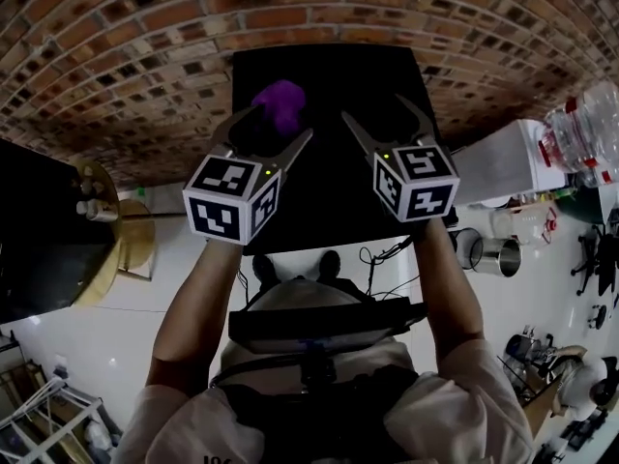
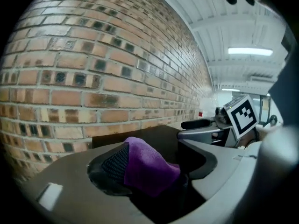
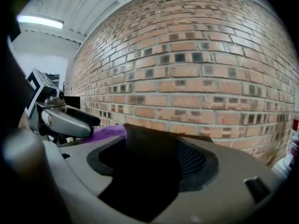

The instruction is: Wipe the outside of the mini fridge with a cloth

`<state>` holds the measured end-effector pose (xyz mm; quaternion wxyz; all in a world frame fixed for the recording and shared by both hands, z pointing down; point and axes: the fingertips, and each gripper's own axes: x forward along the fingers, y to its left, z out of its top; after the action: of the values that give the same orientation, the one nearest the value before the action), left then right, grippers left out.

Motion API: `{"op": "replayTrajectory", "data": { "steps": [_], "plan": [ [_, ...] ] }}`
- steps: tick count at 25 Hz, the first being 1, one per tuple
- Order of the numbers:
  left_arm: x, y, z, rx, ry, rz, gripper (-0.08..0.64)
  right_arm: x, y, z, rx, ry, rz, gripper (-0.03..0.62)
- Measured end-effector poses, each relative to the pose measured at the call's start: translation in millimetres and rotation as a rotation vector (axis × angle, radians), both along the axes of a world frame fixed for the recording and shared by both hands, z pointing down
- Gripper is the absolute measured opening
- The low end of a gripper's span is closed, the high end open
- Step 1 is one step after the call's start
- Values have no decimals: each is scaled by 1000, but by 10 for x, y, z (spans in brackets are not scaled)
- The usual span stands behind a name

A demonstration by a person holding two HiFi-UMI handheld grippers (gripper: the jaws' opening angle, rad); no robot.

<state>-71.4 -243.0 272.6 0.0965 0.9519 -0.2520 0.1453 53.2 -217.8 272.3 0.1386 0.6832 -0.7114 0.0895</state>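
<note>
Left gripper (image 2: 155, 162) — cloth (image 2: 147, 174) draped, right gripper (image 3: 147, 160) gaping

No word, brand or number can be read. The cube (image 1: 232, 201) on the left gripper (image 1: 280, 124) and the one on the right gripper (image 1: 373, 109) bear only black-and-white square markers. Print at the shirt's (image 1: 193, 423) lower edge is cut off. The bottles' (image 1: 580, 133) red labels are too blurred to read.

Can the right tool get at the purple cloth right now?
Probably, but awkwardly: the purple cloth sits over the mini fridge between the left tool's open jaws, whose inner jaw partly shields it from the open, empty right tool.
</note>
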Motion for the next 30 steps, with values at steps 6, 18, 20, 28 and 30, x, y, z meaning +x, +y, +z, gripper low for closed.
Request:
{"op": "replayTrajectory", "data": {
  "steps": [6, 18, 20, 28, 30],
  "plan": [
    [149, -164, 288, 44, -190, -55, 334, -8, -1, 8, 24, -16, -75, 324],
    [162, -261, 491, -7, -346, -57, 229, -150, -69, 62, 3, -134, -153, 318],
    [155, -271, 500, 3, -365, -45, 205, -153, -75, 68, -3, -134, -154, 318],
    [67, -329, 360, 22, -238, -60, 113, -160, -90, 104, -28, -137, -154, 316],
    [42, -319, 290, 17, -161, -57, 110, -157, -88, 106, -29, -138, -153, 316]
  ]
}}
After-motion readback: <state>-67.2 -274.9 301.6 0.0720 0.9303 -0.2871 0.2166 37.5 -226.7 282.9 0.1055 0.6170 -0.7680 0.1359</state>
